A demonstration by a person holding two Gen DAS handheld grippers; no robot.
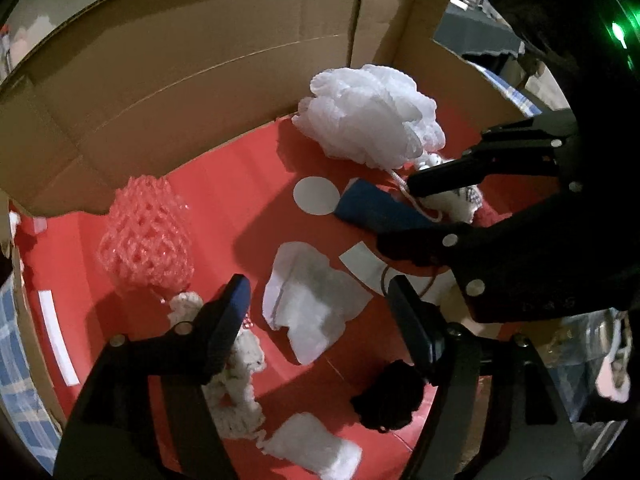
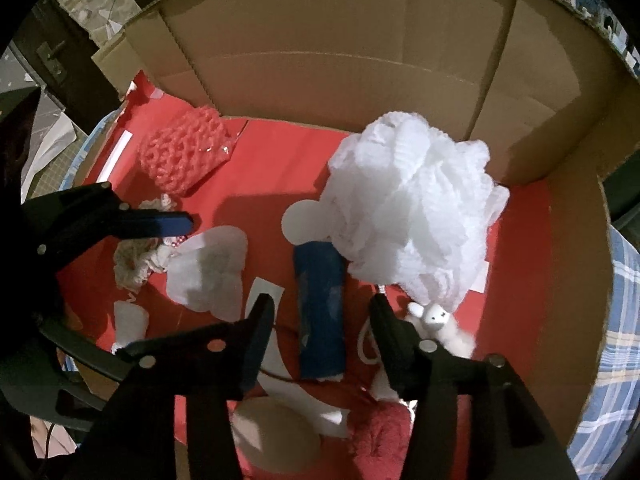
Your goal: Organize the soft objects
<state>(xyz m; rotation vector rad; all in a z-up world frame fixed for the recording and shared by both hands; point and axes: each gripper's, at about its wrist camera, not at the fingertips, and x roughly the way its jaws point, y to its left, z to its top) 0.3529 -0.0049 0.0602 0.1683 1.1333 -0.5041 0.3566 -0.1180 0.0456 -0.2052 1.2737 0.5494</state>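
Left gripper (image 1: 316,300): jaws apart, nothing between the pads; a translucent white pouch (image 1: 310,300) lies on the floor below them.
Right gripper (image 2: 322,322): jaws apart, empty, straddling a blue foam block (image 2: 320,312).
Near the right jaws: small white plush animal (image 2: 434,318), white mesh bath pouf (image 2: 416,208) just behind.
Near the left jaws: white crocheted piece (image 1: 240,364), pink foam net (image 1: 146,236).
Container: cardboard box (image 2: 340,40) with red floor, holding all the soft things.
Advice: probably choose one item, centre the pads on its bulk, close gently; keep the pouf's cord clear.

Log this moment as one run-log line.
left gripper: open, empty | right gripper: open, empty | white mesh puff: in cardboard box
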